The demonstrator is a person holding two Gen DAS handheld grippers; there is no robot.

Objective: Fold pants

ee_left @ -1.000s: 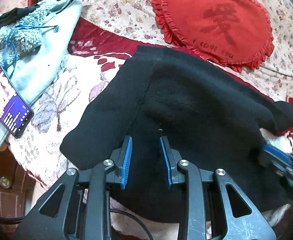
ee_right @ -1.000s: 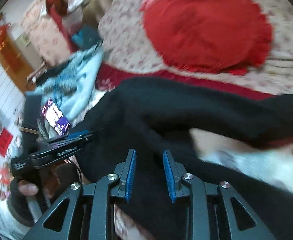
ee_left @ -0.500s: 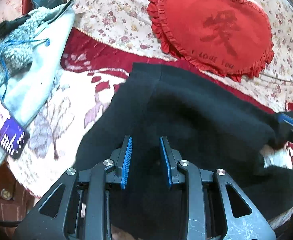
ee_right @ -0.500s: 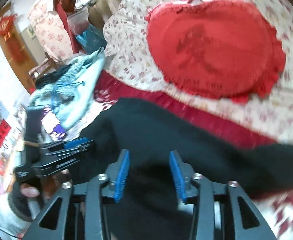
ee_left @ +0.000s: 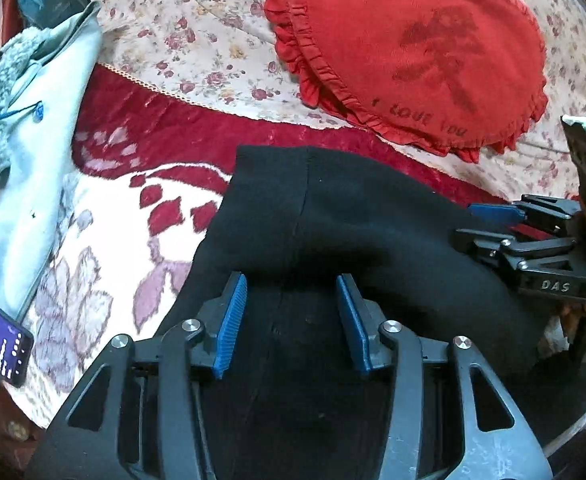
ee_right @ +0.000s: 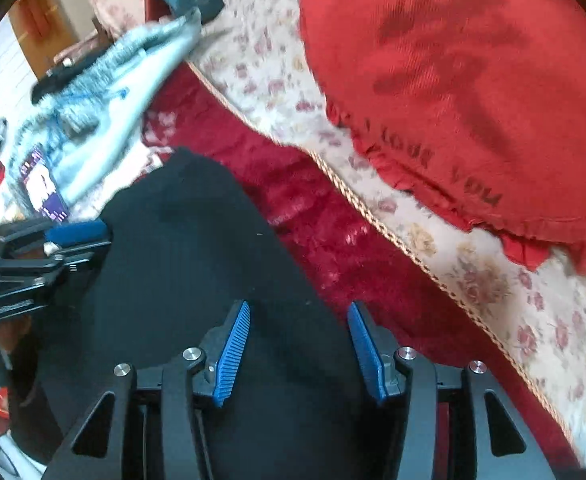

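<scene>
The black pants [ee_left: 357,216] lie folded in a thick bundle on the red and cream blanket [ee_left: 133,208]. My left gripper [ee_left: 291,320] is open, its blue pads hovering just above the near part of the pants with nothing between them. My right gripper [ee_right: 299,344] is open too, over the pants [ee_right: 197,248] near their right edge. Each gripper shows in the other's view: the right one in the left wrist view [ee_left: 533,240], the left one in the right wrist view [ee_right: 53,248].
A red heart-shaped cushion [ee_left: 417,48] lies on a floral cover [ee_left: 197,32] behind the pants. A pale blue fleece garment [ee_left: 25,140] and a lit phone [ee_left: 1,352] lie to the left. The bed's near edge runs at lower left.
Both grippers have opened wider and let the pants go. The pants lie more compact, folded over. The right gripper has swung across to the right side of the bundle.
</scene>
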